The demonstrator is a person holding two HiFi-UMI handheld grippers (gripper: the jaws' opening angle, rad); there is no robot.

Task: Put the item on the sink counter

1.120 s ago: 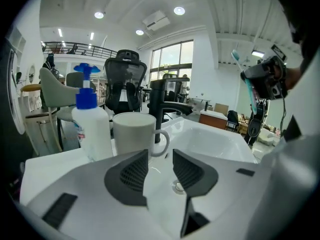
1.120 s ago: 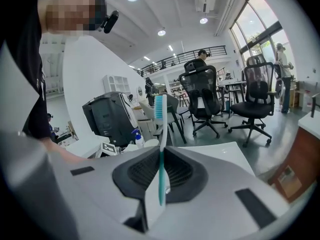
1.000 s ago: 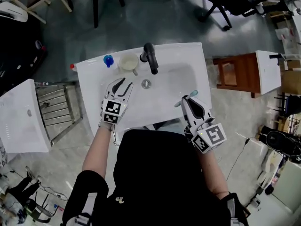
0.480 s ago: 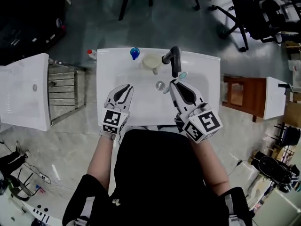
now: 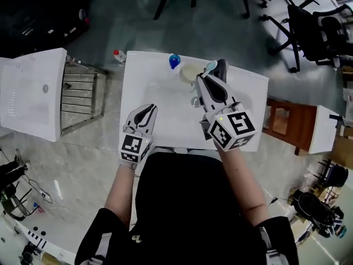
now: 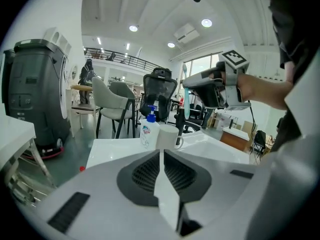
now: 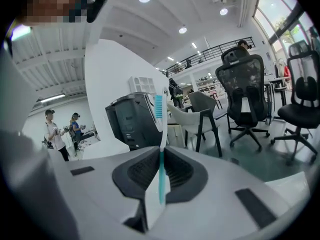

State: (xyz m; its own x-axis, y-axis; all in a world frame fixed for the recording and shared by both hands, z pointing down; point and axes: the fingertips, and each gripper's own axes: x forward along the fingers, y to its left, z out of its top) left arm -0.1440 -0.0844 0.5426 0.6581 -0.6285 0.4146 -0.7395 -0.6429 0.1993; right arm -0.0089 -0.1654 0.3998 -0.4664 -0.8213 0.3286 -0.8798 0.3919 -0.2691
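The right tool is clenched on the slim teal plastic toothbrush, its bristle end sticking out past the tips, over the far side of the white ceramic sink worktop, just beside the cream mug; the left tool, near left, is closing tight with nothing between its jaws; this looks like the carrying step; next, lower the brush onto flat rim and release.

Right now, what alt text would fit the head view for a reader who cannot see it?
From above, the right tongs grip a teal toothbrush over the back of a white sink, beside a cup and faucet. The left tongs hang shut and empty over its front.
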